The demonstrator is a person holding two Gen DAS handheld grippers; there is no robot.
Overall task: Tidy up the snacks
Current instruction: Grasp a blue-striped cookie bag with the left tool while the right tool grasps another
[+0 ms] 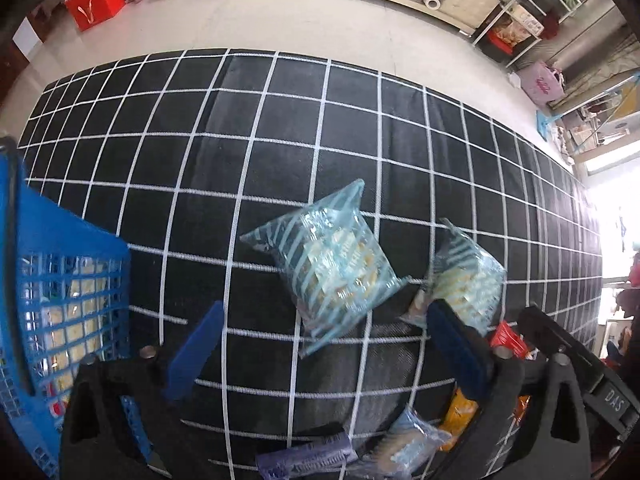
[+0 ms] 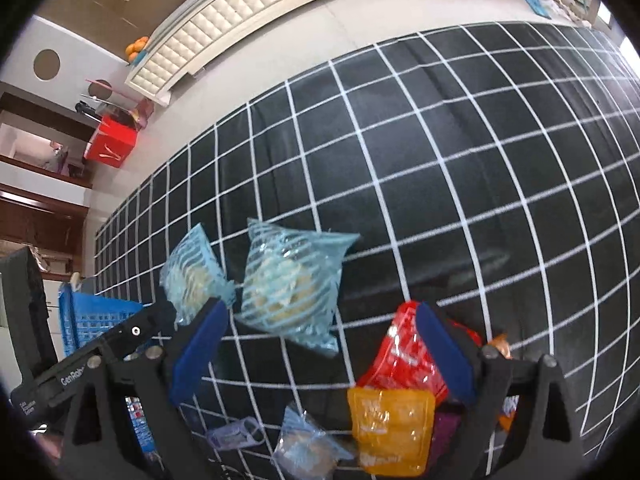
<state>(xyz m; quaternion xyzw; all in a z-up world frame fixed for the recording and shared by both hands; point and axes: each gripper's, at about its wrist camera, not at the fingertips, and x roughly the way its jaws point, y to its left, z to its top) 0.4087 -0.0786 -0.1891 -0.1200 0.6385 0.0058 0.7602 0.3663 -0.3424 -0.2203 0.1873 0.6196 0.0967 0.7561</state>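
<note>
Both my tools gape wide and empty: left tool point(image 1: 324, 344) over a blue-striped snack bag point(image 1: 328, 264) on the checked worktop point(image 1: 280, 128), blue basket point(image 1: 68, 280) at left; right tool point(image 2: 320, 344) above the red packet point(image 2: 404, 356) and orange packet point(image 2: 390, 428)

Left wrist view: mounted behind the left gripper point(image 1: 326, 344), angled steeply down, close above the black white-gridded cloth point(image 1: 280, 128). Right wrist view: same arrangement behind the right gripper point(image 2: 320, 346). Shared by both: cloth, two pale blue striped snack bags point(image 1: 332, 264) point(image 2: 288, 284), blue plastic mesh basket point(image 1: 68, 280) point(image 2: 96, 316).
</note>
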